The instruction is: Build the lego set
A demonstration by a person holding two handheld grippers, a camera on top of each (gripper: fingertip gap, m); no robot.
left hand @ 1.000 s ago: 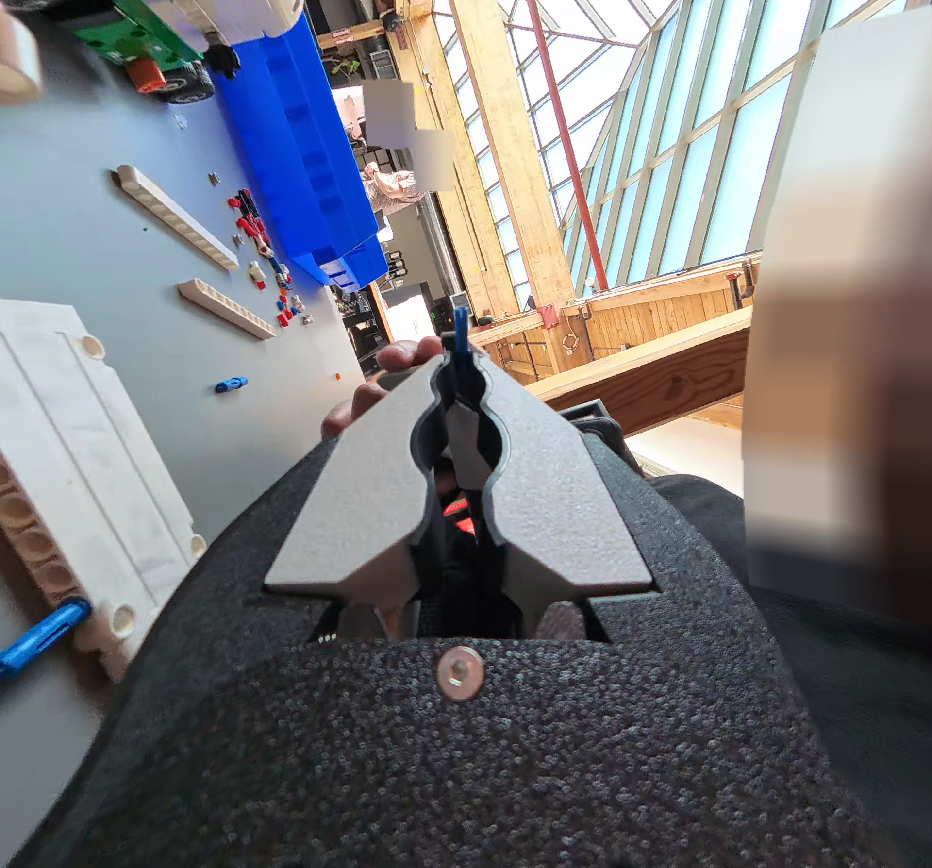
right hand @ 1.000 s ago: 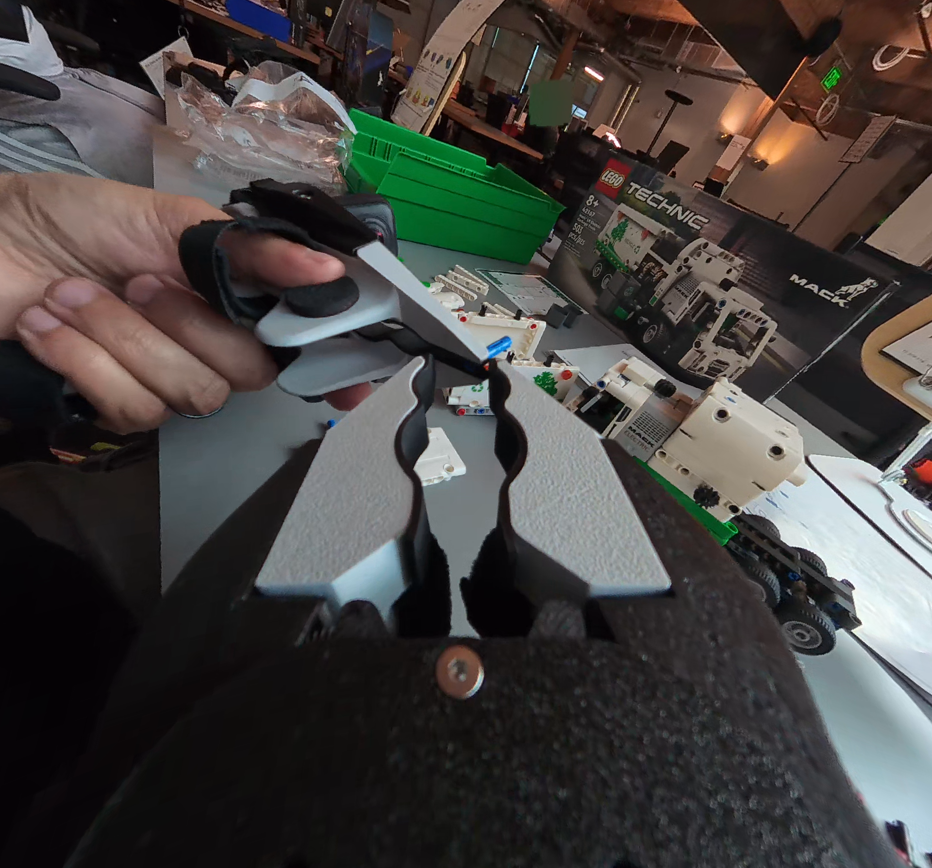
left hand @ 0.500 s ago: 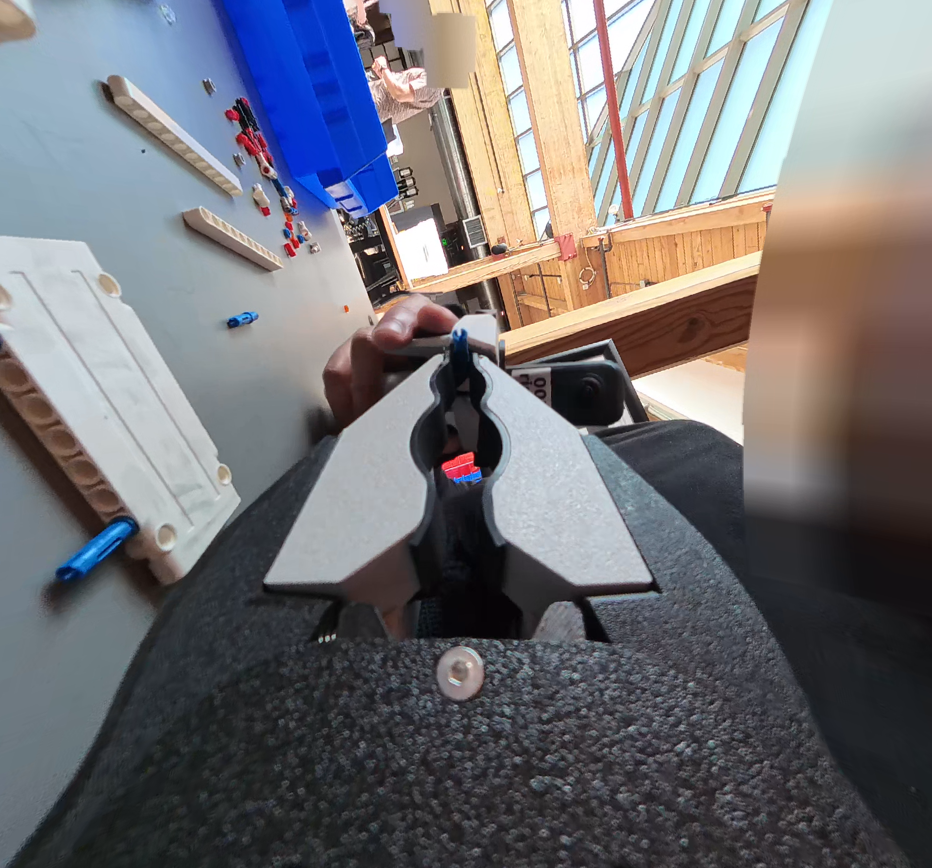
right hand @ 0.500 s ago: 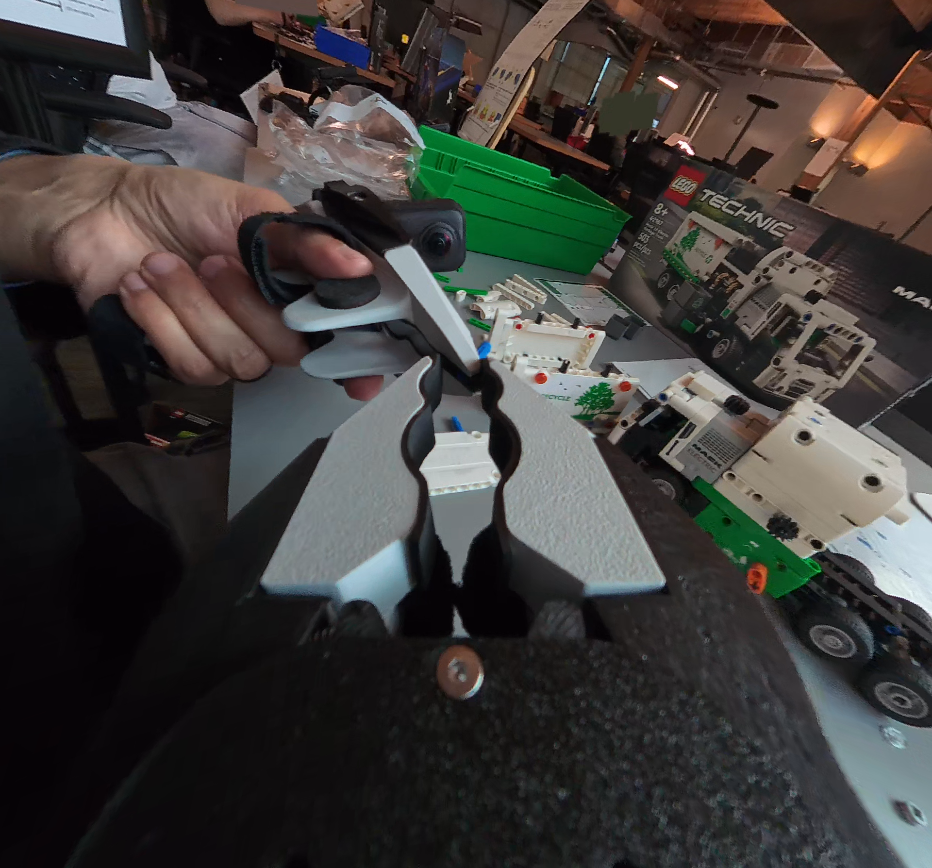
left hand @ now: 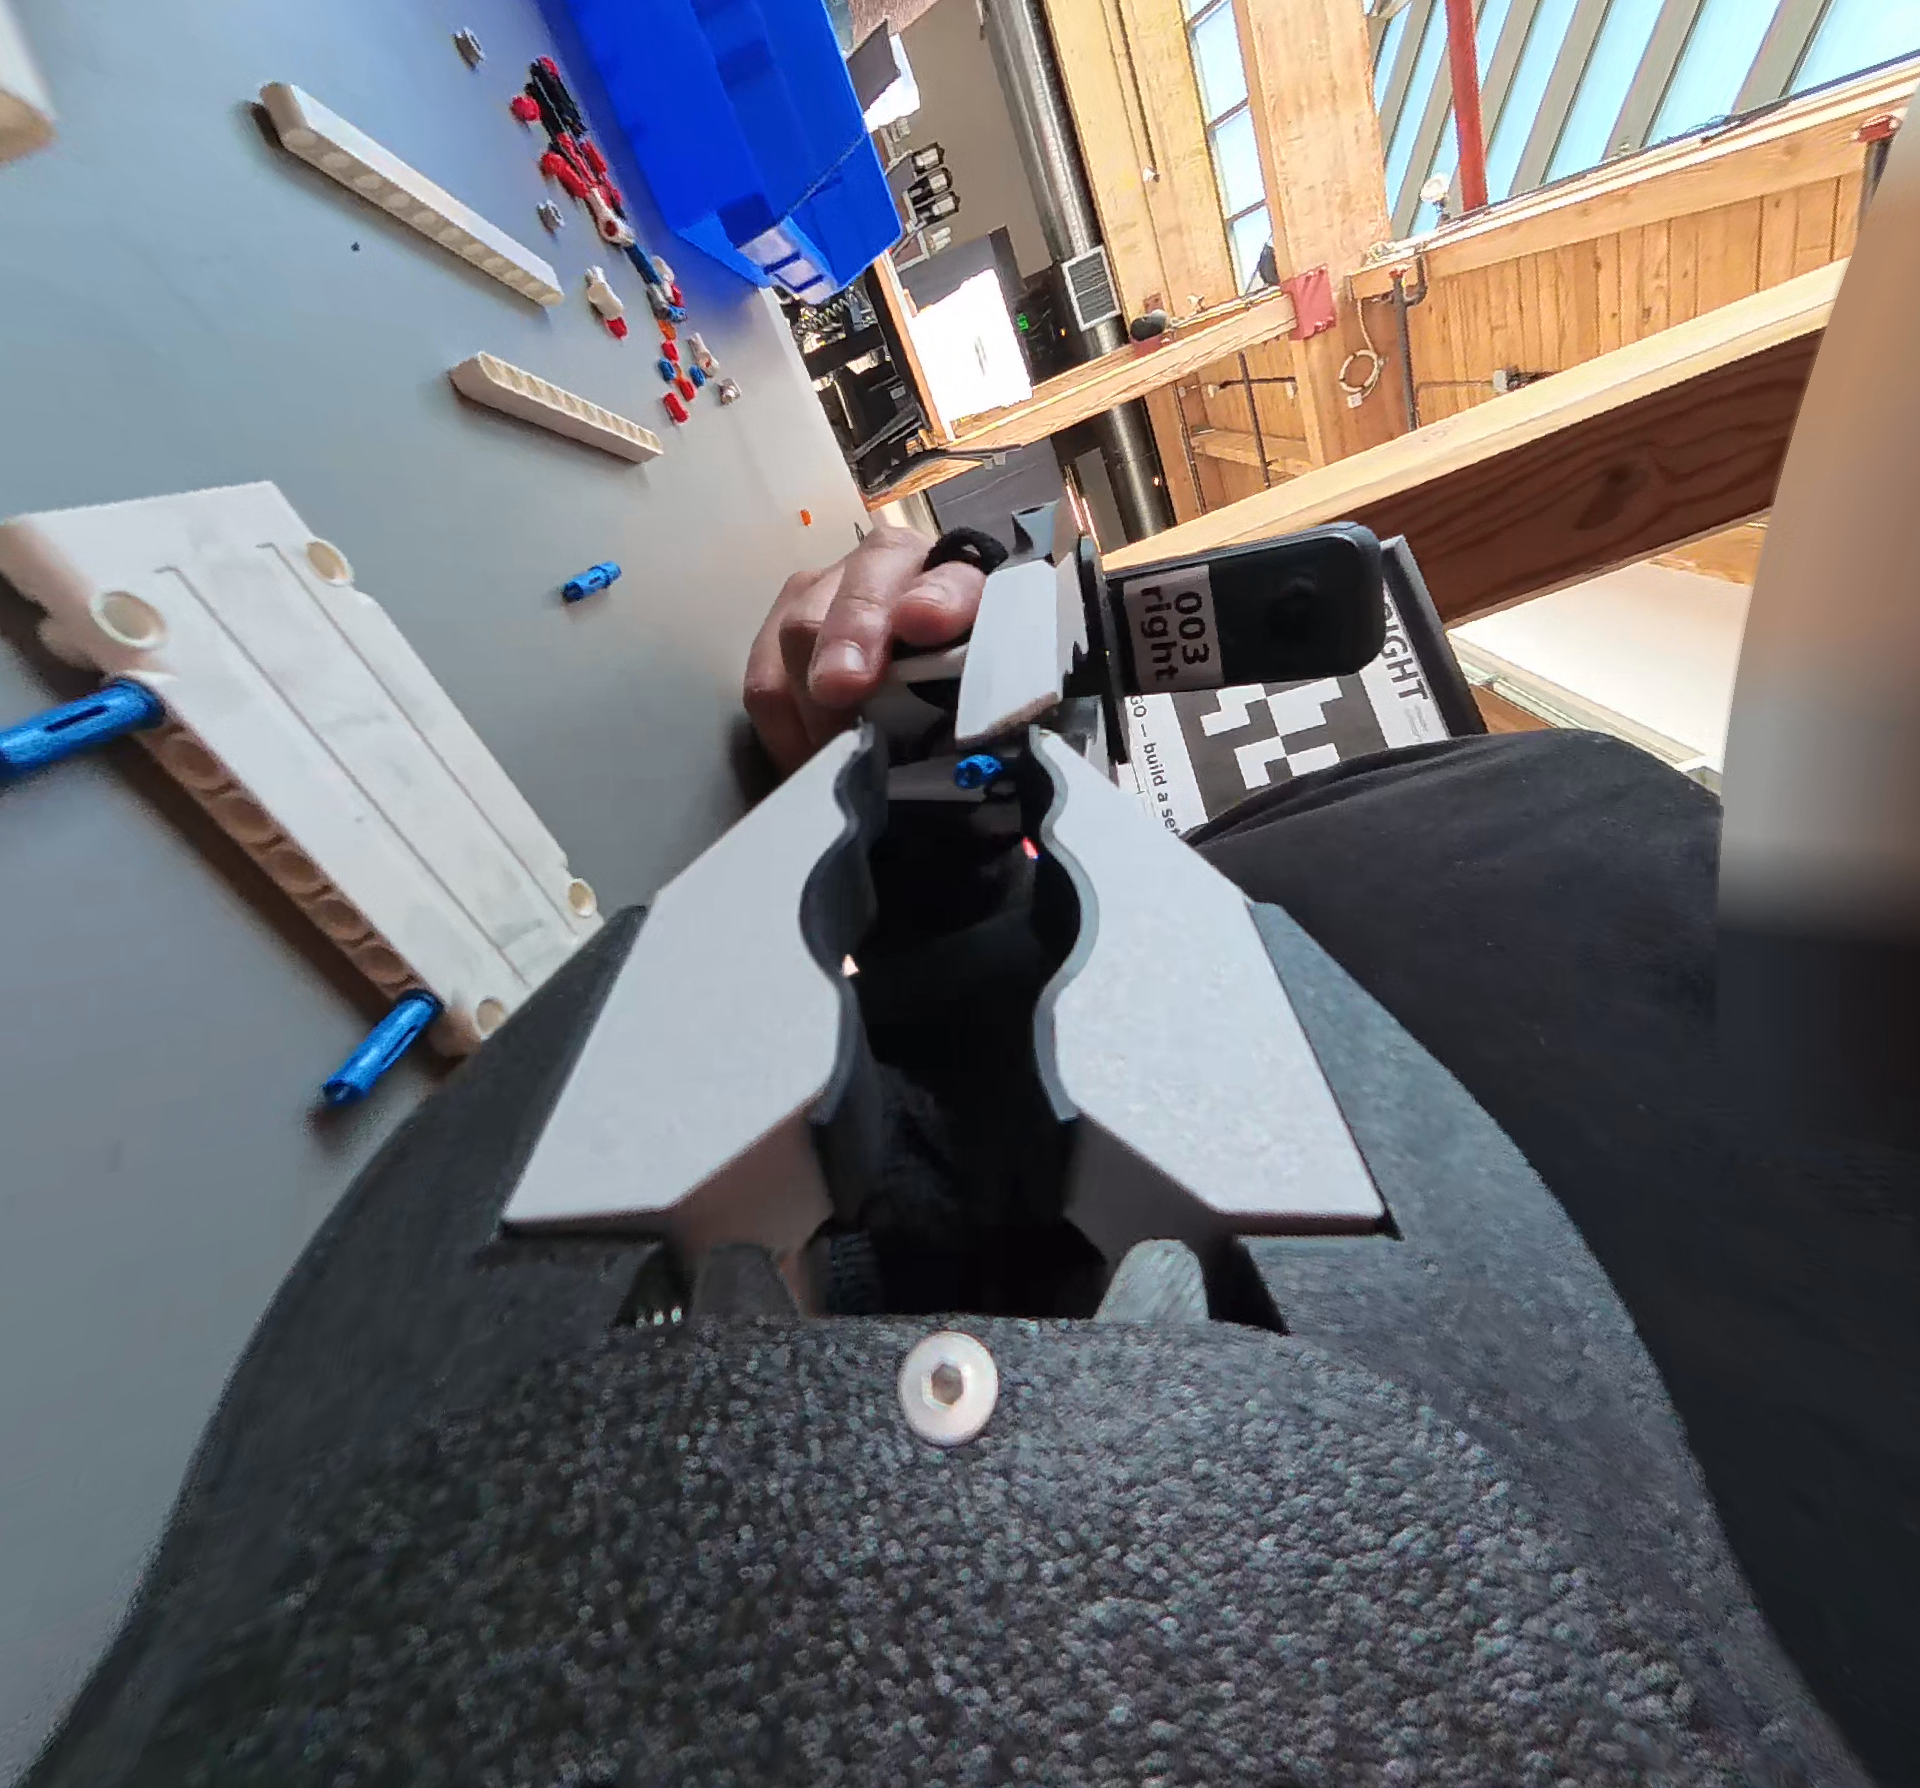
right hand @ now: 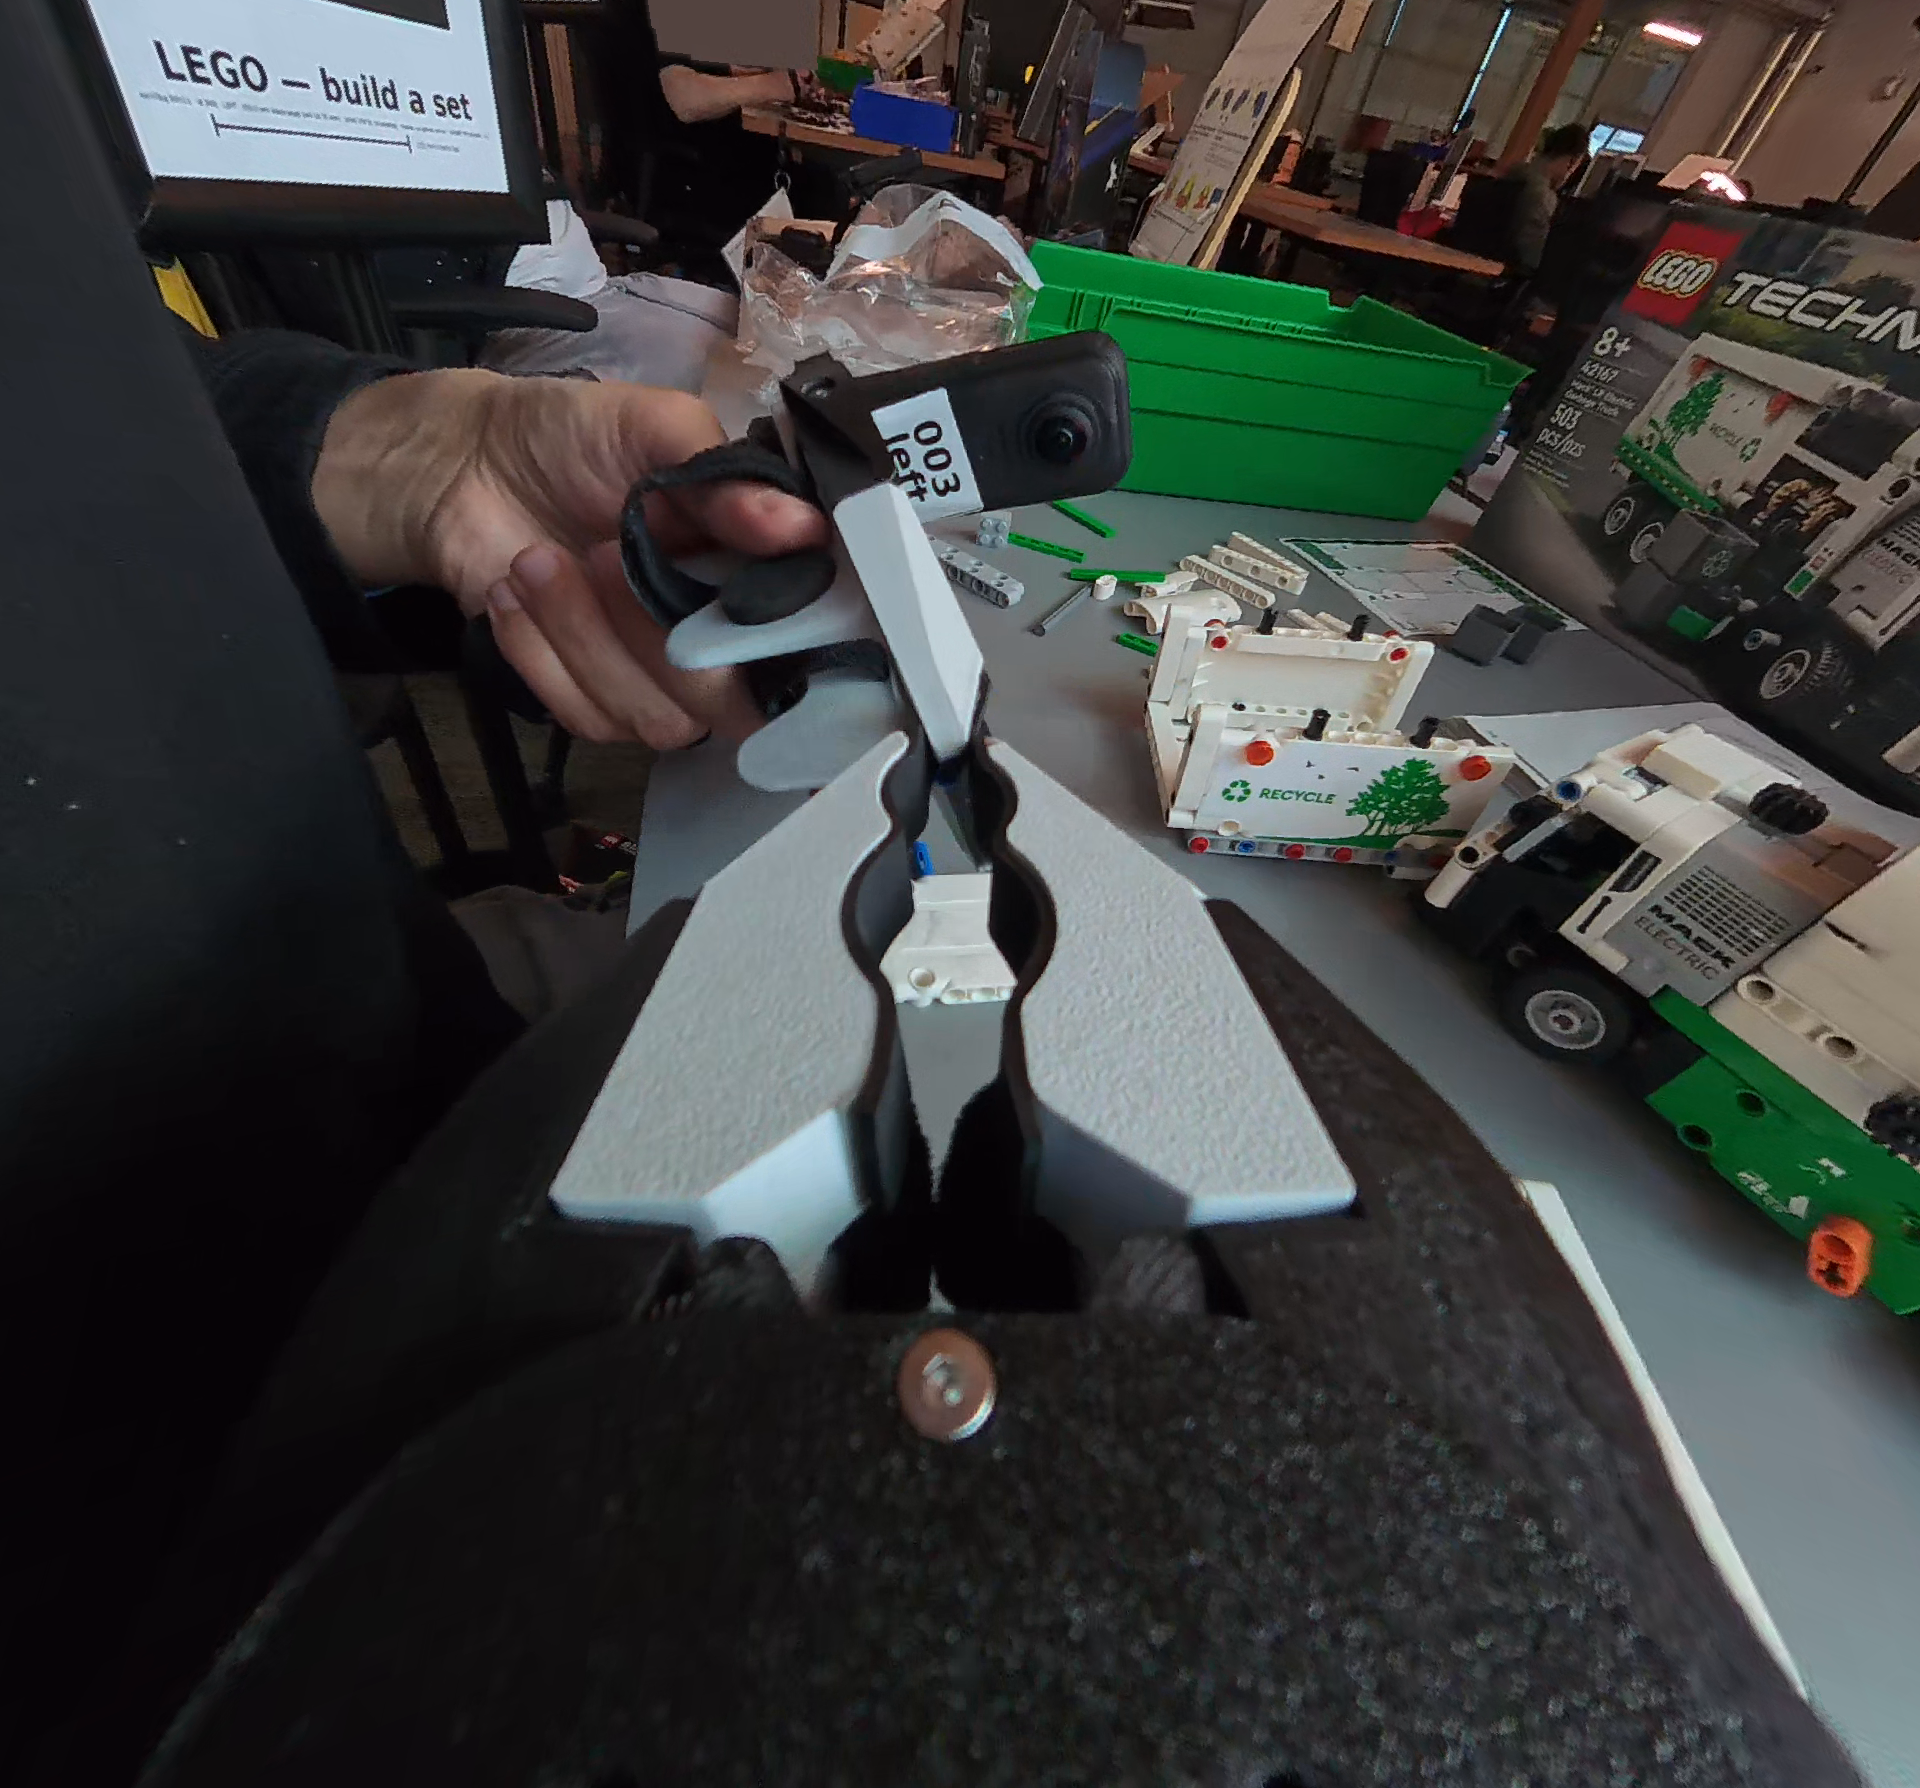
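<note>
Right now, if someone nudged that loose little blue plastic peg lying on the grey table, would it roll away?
Probably: the small blue plastic peg looks cylindrical and lies on its side on the smooth grey table. It likely weighs almost nothing. Being so tiny, it could slip from a hand-held gripper.

We see matt, finely grained grey plastic fingers (left hand: pixel 717 990) on the left gripper, set in a rough, pebbled black foam-like body (left hand: pixel 935 1582) with one shiny metal screw (left hand: pixel 948 1387). The smooth matt grey tabletop (left hand: pixel 156 356) carries a cream-white plastic panel (left hand: pixel 301 741) with a dull, slightly scuffed face and glossy blue plastic pins (left hand: pixel 379 1047). We note a shiny blue plastic bin (left hand: pixel 717 65), raw pale wooden beams (left hand: pixel 1558 450), and black woven cloth (left hand: pixel 1507 959). In the right wrist view, a glossy green plastic bin (right hand: pixel 1257 408), crinkled clear plastic bags (right hand: pixel 883 284), a glossy printed cardboard box (right hand: pixel 1714 450) and a smooth white and green plastic toy truck (right hand: pixel 1683 938).
</note>
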